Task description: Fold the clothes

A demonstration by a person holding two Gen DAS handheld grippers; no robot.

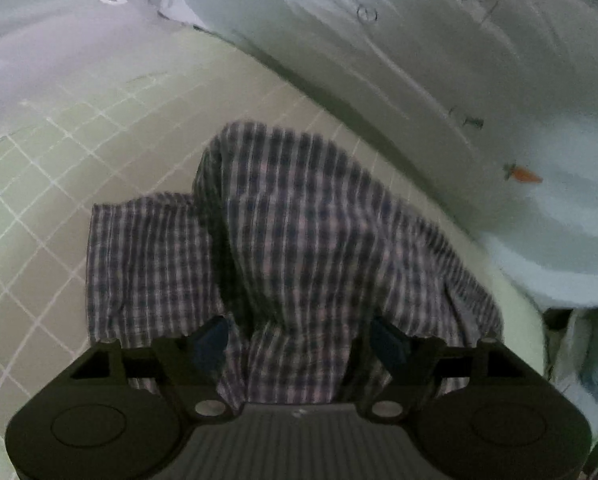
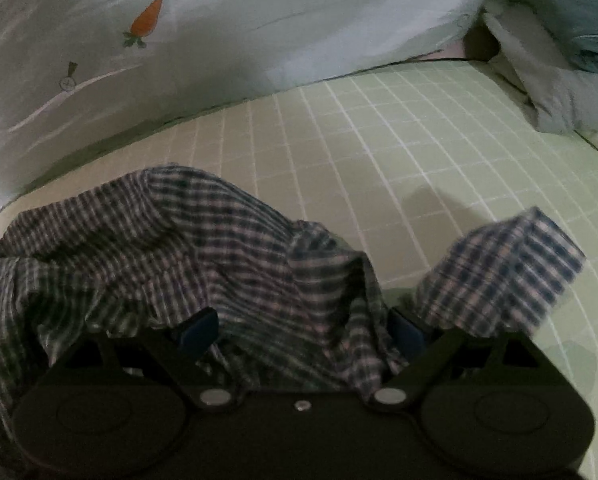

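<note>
surface: green grid sheet (image 2: 419, 140) | on it: checked garment (image 2: 219, 232), carrot-print quilt (image 2: 259, 20)

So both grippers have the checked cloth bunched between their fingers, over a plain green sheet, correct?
Not plain: the green sheet carries a white grid of squares, clearest in the right wrist view. Otherwise yes, the checked cloth is bunched between both grippers' fingers.

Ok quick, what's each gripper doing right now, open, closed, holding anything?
Left gripper: fingers apart, checked garment bunched between them; a real grip cannot be told.
Right gripper: the same, fingers apart around the checked cloth; grip unclear.
</note>
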